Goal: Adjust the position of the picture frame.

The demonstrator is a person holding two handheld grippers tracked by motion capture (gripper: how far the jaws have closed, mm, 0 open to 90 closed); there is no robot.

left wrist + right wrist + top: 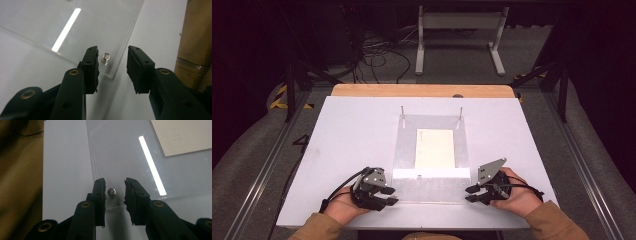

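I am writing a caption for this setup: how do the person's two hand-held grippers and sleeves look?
Each hand-held black gripper, left and right, has two black jaws with ragged dark pads and brass-coloured rivets. A grey three-cornered plate with small holes tops the right one, a similar grey plate the left. Black cables trail from both. The sleeves are tan.

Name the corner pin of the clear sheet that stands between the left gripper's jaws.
The near-left pin: it sits between the left gripper's open jaws. The near-right pin lies by the right gripper; two far pins stand untouched.
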